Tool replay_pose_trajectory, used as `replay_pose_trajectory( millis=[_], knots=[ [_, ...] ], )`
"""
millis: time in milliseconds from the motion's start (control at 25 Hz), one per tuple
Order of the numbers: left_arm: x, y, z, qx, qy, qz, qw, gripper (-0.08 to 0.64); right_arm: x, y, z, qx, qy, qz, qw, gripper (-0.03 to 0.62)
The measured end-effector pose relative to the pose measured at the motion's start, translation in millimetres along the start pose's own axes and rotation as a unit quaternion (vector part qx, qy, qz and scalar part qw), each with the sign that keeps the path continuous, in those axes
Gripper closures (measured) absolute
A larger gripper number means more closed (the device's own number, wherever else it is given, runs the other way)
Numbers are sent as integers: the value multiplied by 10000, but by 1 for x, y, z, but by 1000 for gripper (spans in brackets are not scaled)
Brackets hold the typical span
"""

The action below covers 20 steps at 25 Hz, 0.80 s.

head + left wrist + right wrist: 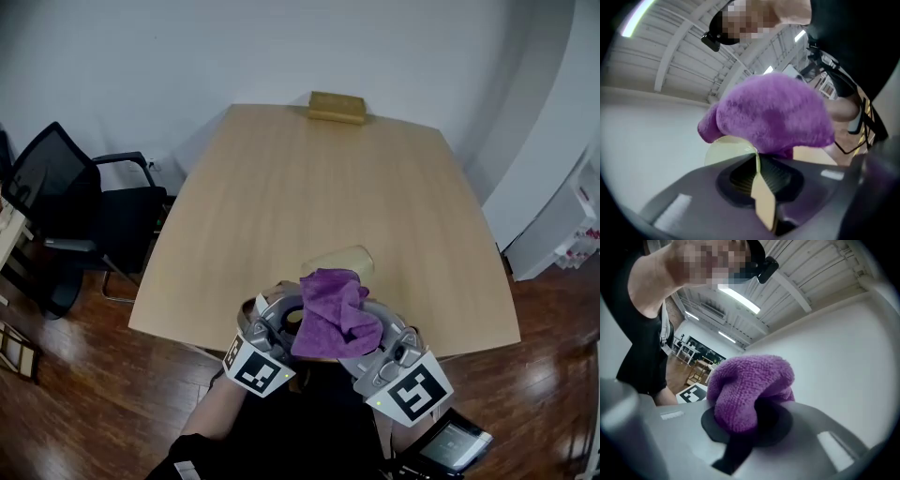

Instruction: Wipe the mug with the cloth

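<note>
View from above, looking down at a pale wooden counter (300, 187) in a room with white walls and a dark wood floor (84, 403). A person stands at the counter's near edge and holds a grey hand tool in each hand. Both tools meet just above that edge.

The left tool (758, 176) is clenched on the thin wall of a pale yellow, see-through mug (342, 260). In the left gripper view, its two ribbed pads press on either side of that wall, and the round body of the mug shows just past them. From above, the mug's body sticks out beyond the tools, over the near part of the counter. It is not clear whether the mug touches the counter.

The right tool (740, 427) is grasping a fluffy purple cloth (333, 309). The cloth bulges out from between the jaws in a thick bunch. It lies over the mug and touches it, covering the end nearest the person, and it also hides the tips of both tools from above.

Each tool carries a cube with black and white square markers, both nearest the person.

A flat tan box (337, 107) sits at the far edge of the counter, well apart from the mug. A black office chair (70, 211) stands on the floor to the left.
</note>
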<state>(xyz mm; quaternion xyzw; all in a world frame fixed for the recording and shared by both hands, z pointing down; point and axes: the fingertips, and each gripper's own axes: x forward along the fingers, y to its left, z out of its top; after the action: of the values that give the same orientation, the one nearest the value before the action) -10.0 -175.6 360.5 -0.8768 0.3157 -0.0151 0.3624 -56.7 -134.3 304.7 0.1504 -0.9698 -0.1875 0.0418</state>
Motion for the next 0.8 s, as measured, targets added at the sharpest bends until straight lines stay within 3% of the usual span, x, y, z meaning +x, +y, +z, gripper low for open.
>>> replay_pose_trajectory(
  millis=[80,160,240,280,440,640,800],
  knots=[
    [-2,-1,-1,282,93,44,9995,518,-22,-27,10,409,-366,-380,9978,566],
    [-3,-2,1,600,169,58,9980,518,-50,-79,32,458,-1029,-1140,9871,566],
    [-4,-4,2,891,225,77,9957,518,-66,-115,34,436,-1147,-1619,9792,566],
    [-4,-5,3,1019,252,79,9944,518,-66,-122,28,487,-1039,-1651,9796,566],
    [1,-13,3,1485,378,3,9882,518,-35,-105,3,675,-671,-1119,9891,566],
    [2,-19,-10,2088,770,-160,9748,512,-12,-69,2,432,-589,-773,9943,566],
    [3,-24,-24,2516,1115,-280,9610,504,-3,-26,13,622,-491,8,9969,566]
  ],
)
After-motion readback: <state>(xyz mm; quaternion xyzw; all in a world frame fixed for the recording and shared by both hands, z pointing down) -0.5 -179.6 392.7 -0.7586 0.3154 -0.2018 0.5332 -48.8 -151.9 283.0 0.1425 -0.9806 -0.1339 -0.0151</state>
